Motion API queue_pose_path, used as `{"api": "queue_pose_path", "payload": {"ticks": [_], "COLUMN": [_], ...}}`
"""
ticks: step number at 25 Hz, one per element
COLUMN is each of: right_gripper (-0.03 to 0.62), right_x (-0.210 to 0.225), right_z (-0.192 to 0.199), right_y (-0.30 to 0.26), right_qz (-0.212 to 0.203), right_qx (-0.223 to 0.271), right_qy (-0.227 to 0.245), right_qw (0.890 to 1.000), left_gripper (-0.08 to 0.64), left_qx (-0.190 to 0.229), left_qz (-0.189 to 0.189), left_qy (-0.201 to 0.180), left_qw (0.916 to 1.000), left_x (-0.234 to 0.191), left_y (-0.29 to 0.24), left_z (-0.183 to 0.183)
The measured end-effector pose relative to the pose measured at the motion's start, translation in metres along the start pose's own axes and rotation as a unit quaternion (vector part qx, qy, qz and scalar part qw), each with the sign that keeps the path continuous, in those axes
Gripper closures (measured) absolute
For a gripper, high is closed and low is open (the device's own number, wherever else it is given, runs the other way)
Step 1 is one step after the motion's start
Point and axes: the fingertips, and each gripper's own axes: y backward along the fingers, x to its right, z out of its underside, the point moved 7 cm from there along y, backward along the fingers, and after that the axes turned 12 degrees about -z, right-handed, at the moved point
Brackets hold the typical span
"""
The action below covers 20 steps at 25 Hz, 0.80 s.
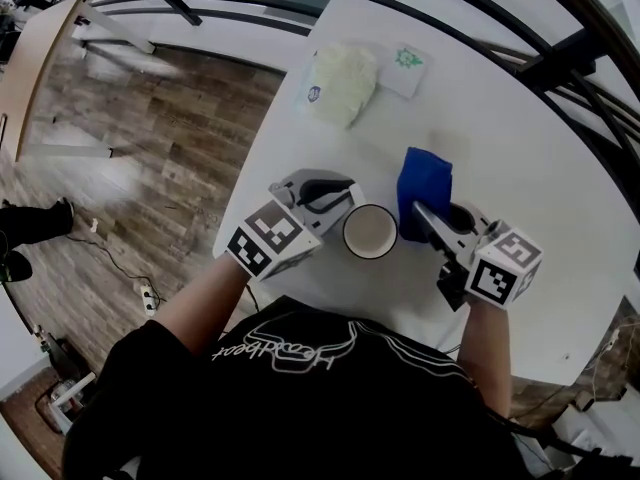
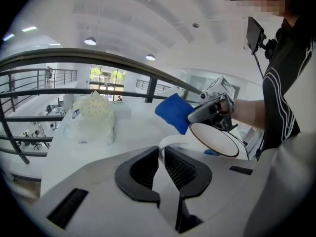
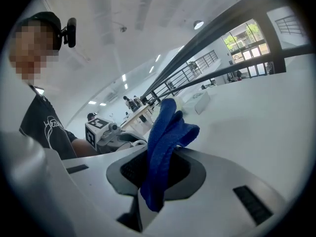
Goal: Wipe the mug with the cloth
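A white mug (image 1: 370, 232) with a dark rim stands near the table's front edge. My left gripper (image 1: 343, 206) is shut on its handle (image 2: 167, 146), which shows as a white loop between the jaws in the left gripper view, with the mug's rim (image 2: 217, 139) beyond. My right gripper (image 1: 428, 216) is shut on a blue cloth (image 1: 424, 182). The cloth hangs right beside the mug's right side; I cannot tell whether they touch. In the right gripper view the folded cloth (image 3: 166, 137) stands up out of the jaws, and the left gripper (image 3: 98, 132) shows behind it.
A plastic pack of pale yellow cloths (image 1: 342, 83) and a white card with a green print (image 1: 404, 68) lie at the table's far end. The white table (image 1: 520, 148) drops off to a wooden floor on the left. A dark railing (image 1: 560, 58) runs behind.
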Motion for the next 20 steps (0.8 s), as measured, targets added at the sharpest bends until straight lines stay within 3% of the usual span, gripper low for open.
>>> {"api": "queue_pose_path", "payload": {"ticks": [8, 20], "right_gripper": [0.531, 0.531], "right_x": [-0.017, -0.040], "right_z": [0.005, 0.021], "right_y": [0.014, 0.024], "right_qz": [-0.009, -0.062], "right_qx": [0.042, 0.093], "right_qy": [-0.015, -0.049], "right_qw": [0.999, 0.993], "left_gripper": [0.514, 0.514], "left_qx": [-0.006, -0.017], "left_qz": [-0.040, -0.085], "left_qy": [0.016, 0.032], "left_qw": [0.9991, 0.9957], "left_x": [-0.005, 0.021], "left_y": [0.017, 0.045], "left_z": [0.013, 0.028]}}
